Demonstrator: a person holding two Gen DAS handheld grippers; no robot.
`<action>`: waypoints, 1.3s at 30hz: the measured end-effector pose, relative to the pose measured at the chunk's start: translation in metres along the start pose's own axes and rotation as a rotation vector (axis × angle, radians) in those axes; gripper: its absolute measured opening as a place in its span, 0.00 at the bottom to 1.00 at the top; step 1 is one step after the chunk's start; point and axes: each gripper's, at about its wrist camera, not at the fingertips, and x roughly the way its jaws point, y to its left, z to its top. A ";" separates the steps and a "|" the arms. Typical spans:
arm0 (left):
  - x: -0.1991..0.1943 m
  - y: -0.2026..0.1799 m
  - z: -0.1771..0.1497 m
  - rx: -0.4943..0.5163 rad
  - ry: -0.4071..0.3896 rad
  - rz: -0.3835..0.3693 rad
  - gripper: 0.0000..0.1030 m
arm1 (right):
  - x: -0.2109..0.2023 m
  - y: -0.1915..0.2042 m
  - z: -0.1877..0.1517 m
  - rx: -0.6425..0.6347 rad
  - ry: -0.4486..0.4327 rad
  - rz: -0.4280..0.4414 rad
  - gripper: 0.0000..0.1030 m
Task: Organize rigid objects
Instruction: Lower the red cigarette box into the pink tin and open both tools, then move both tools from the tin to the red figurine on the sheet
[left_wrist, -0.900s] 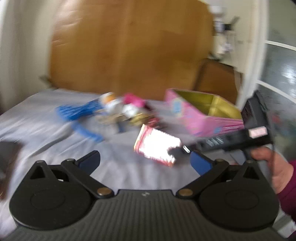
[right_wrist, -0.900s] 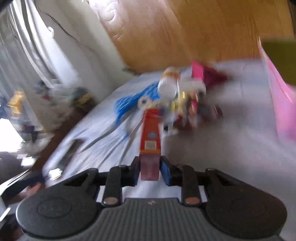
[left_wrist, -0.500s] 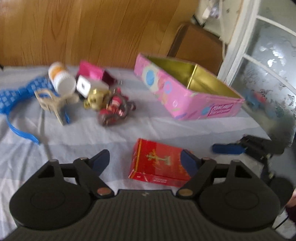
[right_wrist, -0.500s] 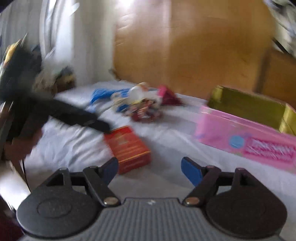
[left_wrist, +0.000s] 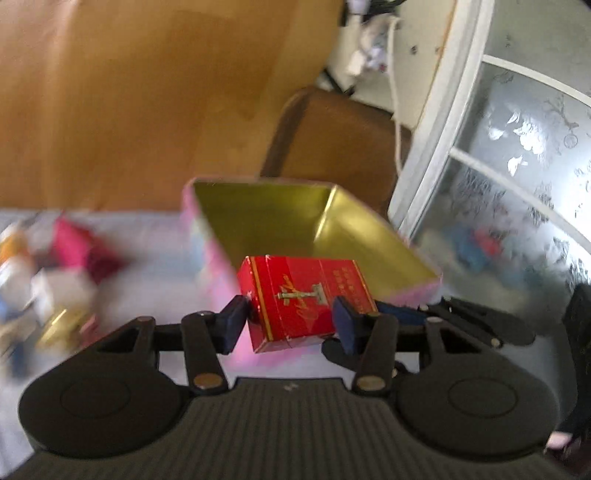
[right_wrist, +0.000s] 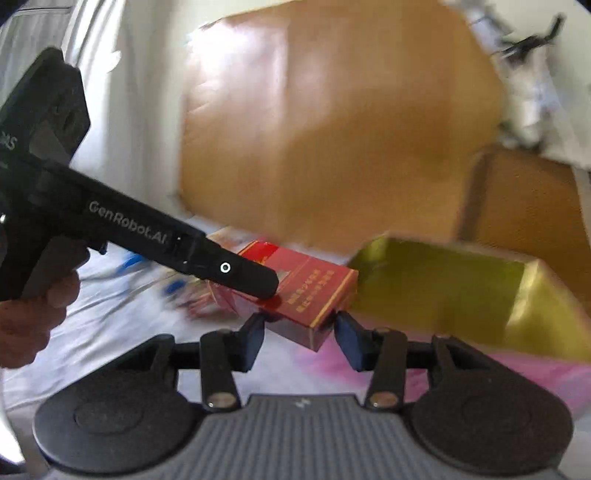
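**Layout of Items at the Tin**

The box sits between the fingertips of the left gripper, raised off the bedsheet and in front of the open tin. In the right wrist view, the same box lies between the fingertips of the right gripper, with the tin to its right. The loose items lie on the bedsheet left of the tin. A wooden panel stands behind the tin.
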 end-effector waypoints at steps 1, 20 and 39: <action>0.013 -0.009 0.005 0.014 -0.012 0.001 0.51 | 0.002 -0.014 0.001 0.014 -0.004 -0.027 0.43; -0.149 0.072 -0.102 -0.097 -0.044 0.344 0.60 | 0.047 0.076 0.007 0.158 0.032 0.213 0.45; -0.149 0.052 -0.114 -0.189 0.008 0.158 0.70 | 0.000 0.092 -0.074 0.327 0.254 0.244 0.33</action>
